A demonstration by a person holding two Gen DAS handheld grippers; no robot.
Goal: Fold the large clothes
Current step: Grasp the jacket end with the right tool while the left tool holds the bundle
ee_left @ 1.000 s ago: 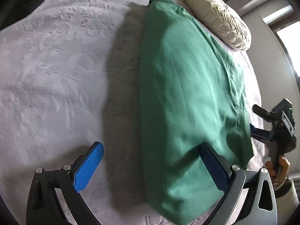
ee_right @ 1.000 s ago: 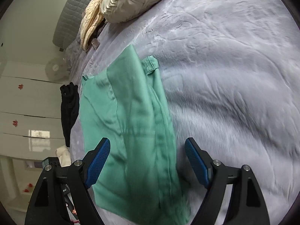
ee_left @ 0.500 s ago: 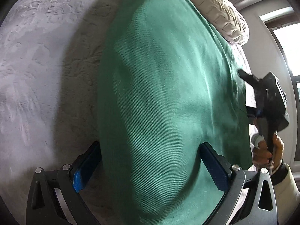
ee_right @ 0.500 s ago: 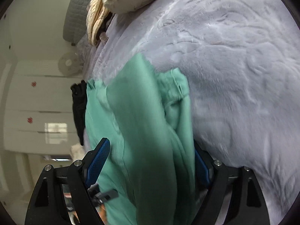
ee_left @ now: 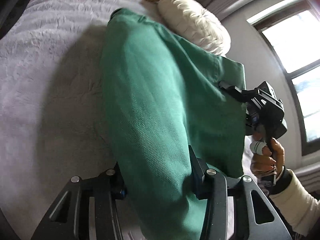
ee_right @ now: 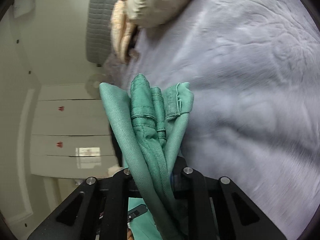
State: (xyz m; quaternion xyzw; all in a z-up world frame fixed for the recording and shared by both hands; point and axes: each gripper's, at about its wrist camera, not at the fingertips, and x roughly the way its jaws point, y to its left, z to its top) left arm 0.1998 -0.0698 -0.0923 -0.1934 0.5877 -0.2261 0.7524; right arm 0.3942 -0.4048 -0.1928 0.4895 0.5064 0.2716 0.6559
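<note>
Both my grippers, left [ee_left: 158,182] and right [ee_right: 155,172], just clamped the green trousers [ee_left: 160,100], lifting them off the bed [ee_left: 50,80] — fold begins.

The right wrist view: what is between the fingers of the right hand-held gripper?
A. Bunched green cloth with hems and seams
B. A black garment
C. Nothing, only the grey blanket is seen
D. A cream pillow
A: in the right wrist view the right hand-held gripper, whose jaws have just been closing, is clamped on several bunched layers of the green garment, while the cream pillow lies far off on the grey blanket.
</note>
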